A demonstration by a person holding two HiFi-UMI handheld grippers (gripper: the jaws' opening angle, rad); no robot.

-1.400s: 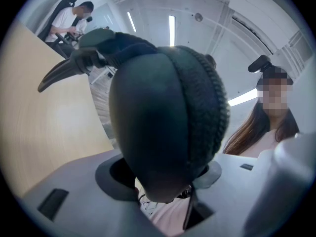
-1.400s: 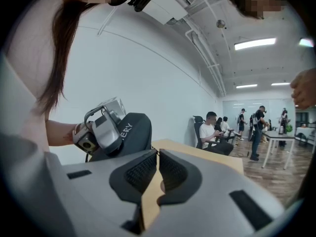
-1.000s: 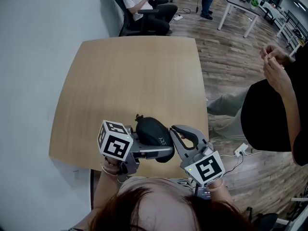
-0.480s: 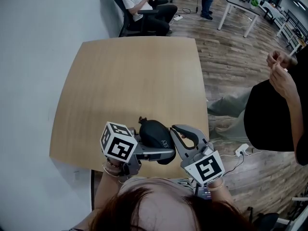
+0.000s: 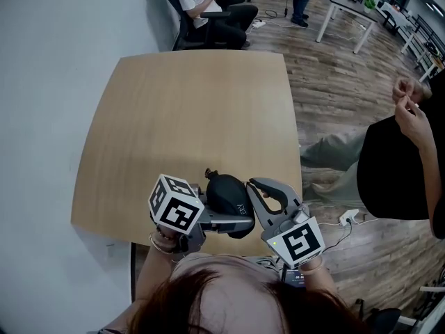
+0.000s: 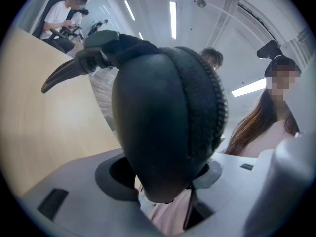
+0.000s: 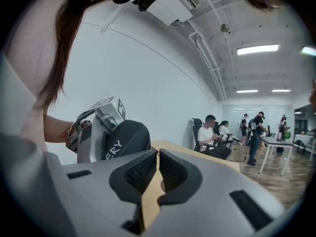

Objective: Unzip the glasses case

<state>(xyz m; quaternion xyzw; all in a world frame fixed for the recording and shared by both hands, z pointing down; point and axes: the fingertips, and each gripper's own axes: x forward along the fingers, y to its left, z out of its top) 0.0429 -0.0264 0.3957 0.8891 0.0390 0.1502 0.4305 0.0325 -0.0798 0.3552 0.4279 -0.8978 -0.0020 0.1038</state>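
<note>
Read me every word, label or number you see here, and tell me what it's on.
"ERY": white letters on the glasses case, right gripper view; the word's start is hidden.
On the marker cubes: square patterns only, no words.
Nothing else is readable.

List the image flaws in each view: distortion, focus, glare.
Head view: sharp and evenly lit, no glare on the table, though its edges bow outward. Left gripper view: fisheye circle with black corners; the glasses case looms large; ceiling lights blown out; one face mosaicked. Right gripper view: same fisheye vignette; ceiling light strips bright, wall evenly lit.
</note>
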